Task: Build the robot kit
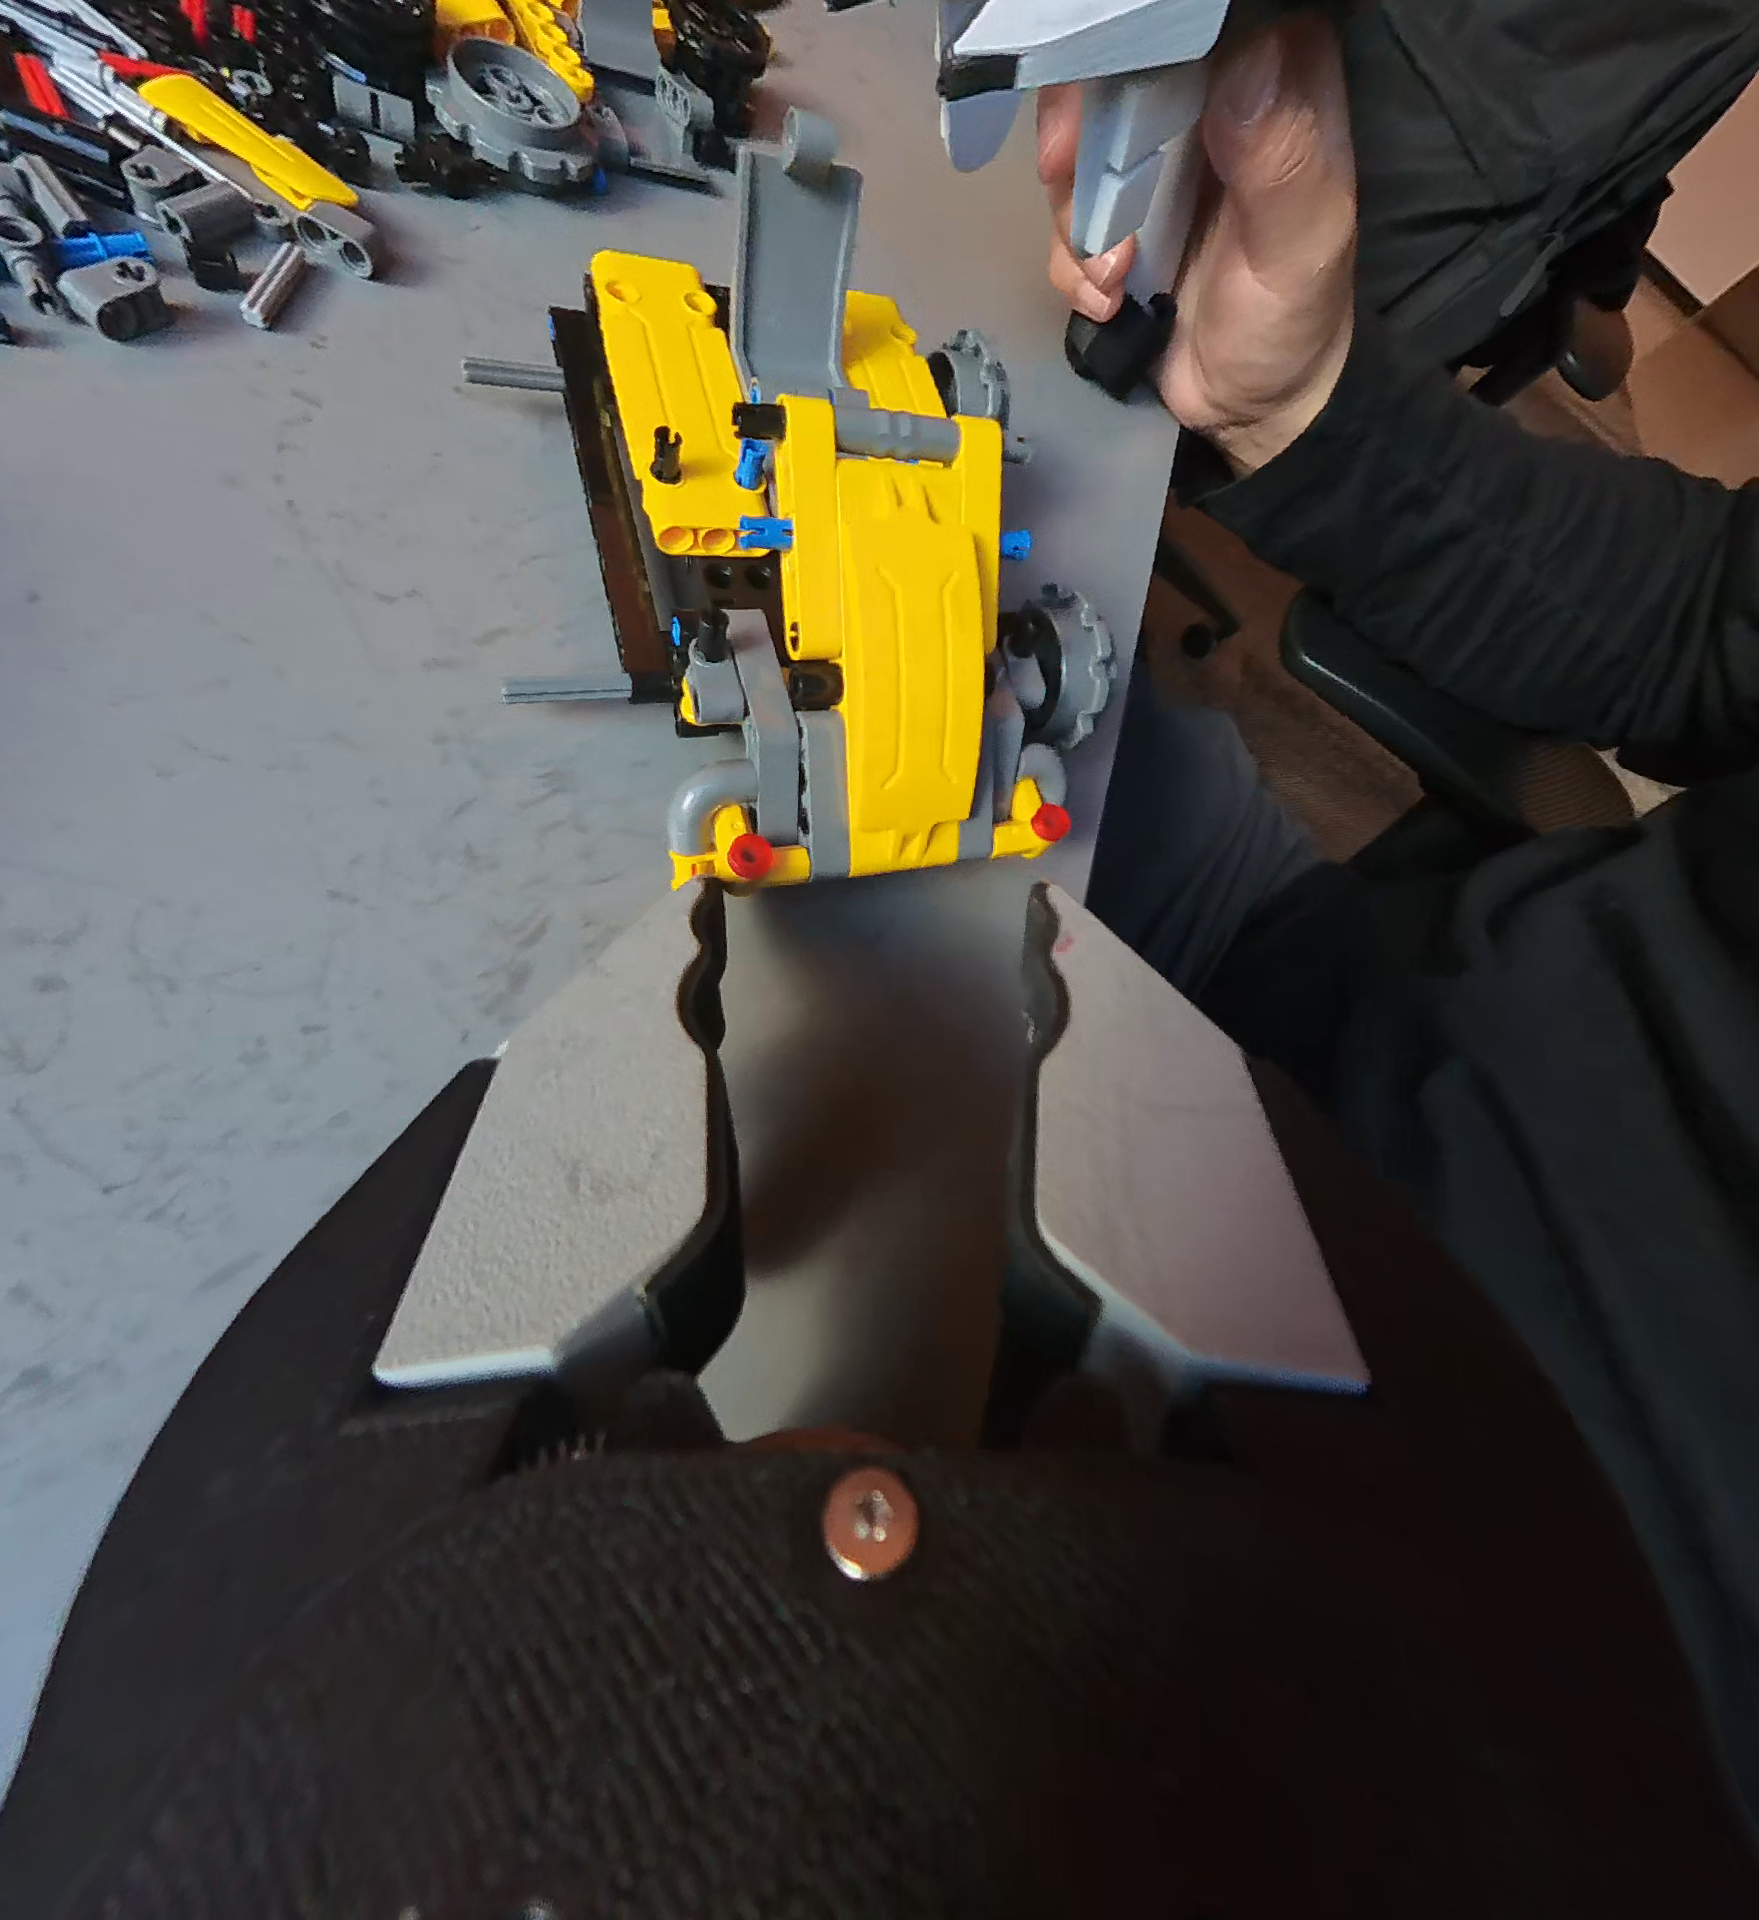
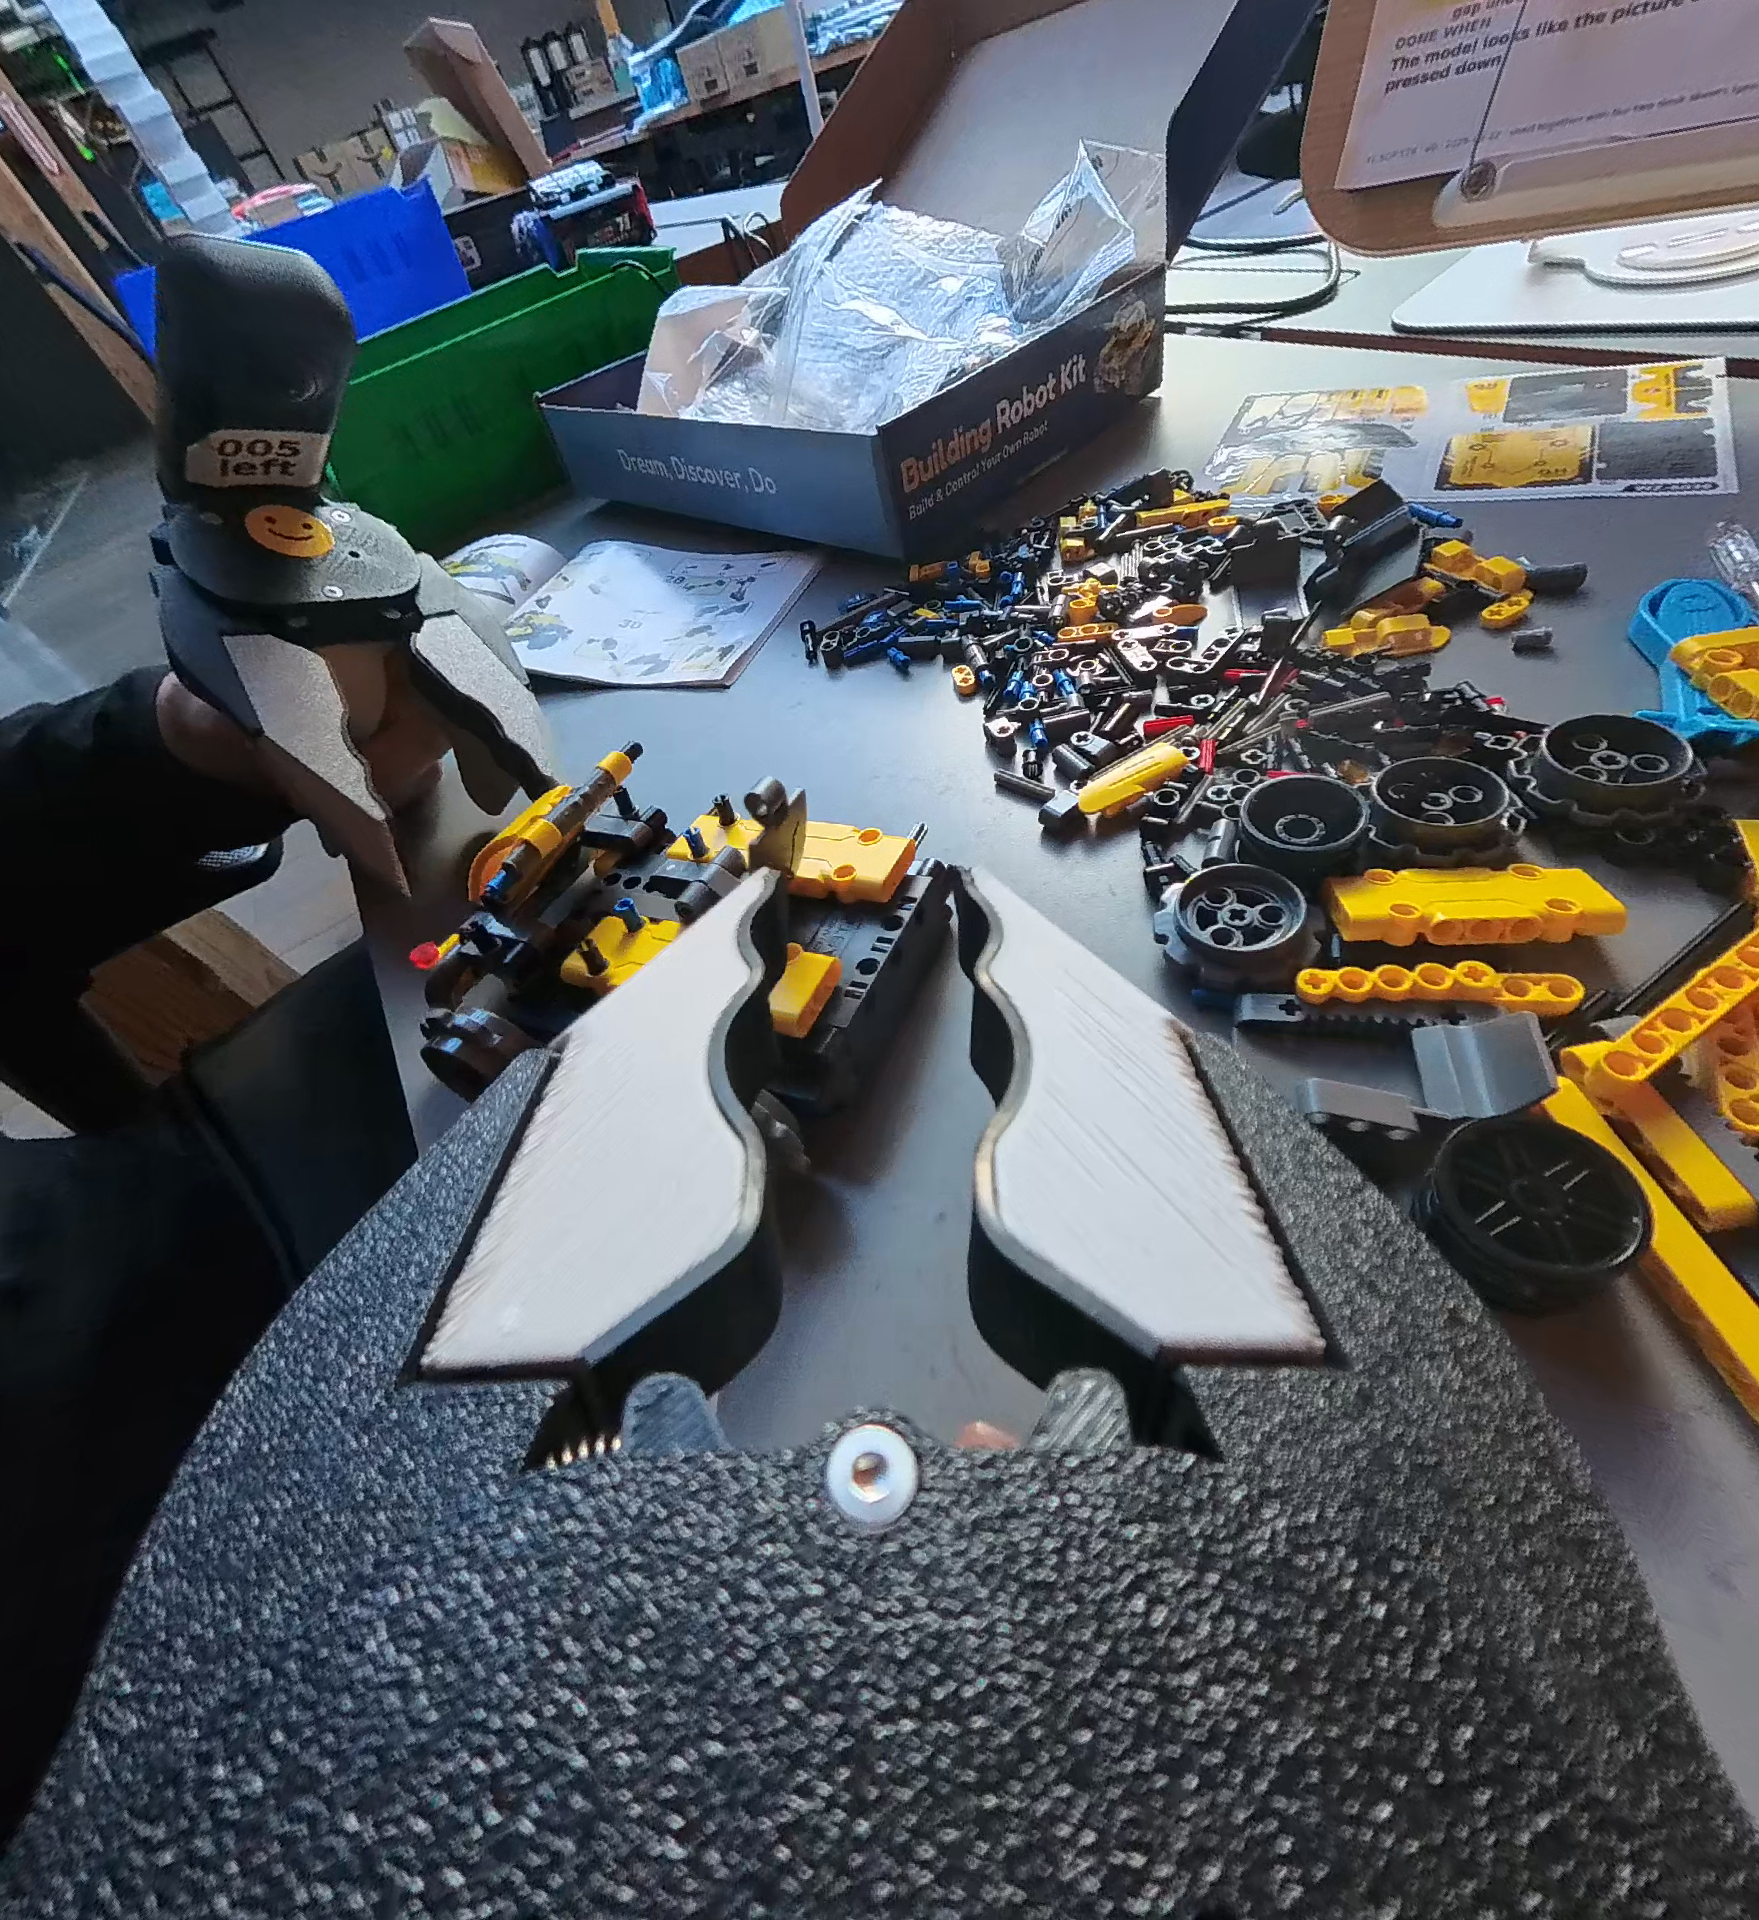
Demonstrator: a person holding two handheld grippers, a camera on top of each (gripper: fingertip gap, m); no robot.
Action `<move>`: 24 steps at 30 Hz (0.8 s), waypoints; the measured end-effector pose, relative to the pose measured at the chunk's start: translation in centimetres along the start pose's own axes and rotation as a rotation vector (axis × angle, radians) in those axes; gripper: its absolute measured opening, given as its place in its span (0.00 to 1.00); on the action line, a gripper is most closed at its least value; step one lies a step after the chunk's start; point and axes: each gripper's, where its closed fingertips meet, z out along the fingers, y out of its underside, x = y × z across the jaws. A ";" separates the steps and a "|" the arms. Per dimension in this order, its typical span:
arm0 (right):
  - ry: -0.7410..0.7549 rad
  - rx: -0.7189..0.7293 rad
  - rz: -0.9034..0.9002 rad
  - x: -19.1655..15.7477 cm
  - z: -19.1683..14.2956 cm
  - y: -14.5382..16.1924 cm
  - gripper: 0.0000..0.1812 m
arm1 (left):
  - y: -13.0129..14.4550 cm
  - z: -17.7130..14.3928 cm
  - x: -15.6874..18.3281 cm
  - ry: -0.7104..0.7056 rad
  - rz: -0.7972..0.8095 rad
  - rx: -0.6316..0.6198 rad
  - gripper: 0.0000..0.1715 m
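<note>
Now, from the left wrist view, the left claw (image 1: 870,904) stands spread wide with nothing between its fingers, tips just short of the rear end of the yellow brick vehicle (image 1: 833,582), which sits on the grey surface (image 1: 179,727) right at its edge. Loose parts (image 1: 179,156) lie heaped farther off, and a hand (image 1: 1218,229) holds the other tool up at the top. Over to the right wrist view: the right claw (image 2: 864,883) is parted too, empty, poised over that same model (image 2: 709,904), near the kit box (image 2: 854,416) and booklet (image 2: 636,613). By the look of it, that model is light and rigid but could snap apart at its pins; I'd pinch the broad yellow body panels, not the thin axles.
</note>
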 end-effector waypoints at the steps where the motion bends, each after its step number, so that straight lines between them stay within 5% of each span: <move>1: -0.001 0.000 0.001 0.0 0.0 0.0 0.18 | 0.0 0.1 0.2 0.003 0.004 -0.003 0.32; 9: -0.005 0.005 -0.004 -0.1 0.0 -0.1 0.18 | 0.0 2.0 2.9 0.071 0.046 -0.023 0.32; 16: -0.009 0.031 0.023 0.1 -0.3 -0.4 0.18 | 1.0 3.4 3.5 -0.017 0.174 -0.075 0.28; 24: -0.011 0.037 0.016 0.0 -0.4 -0.5 0.18 | 0.2 2.7 3.7 0.046 0.102 -0.014 0.29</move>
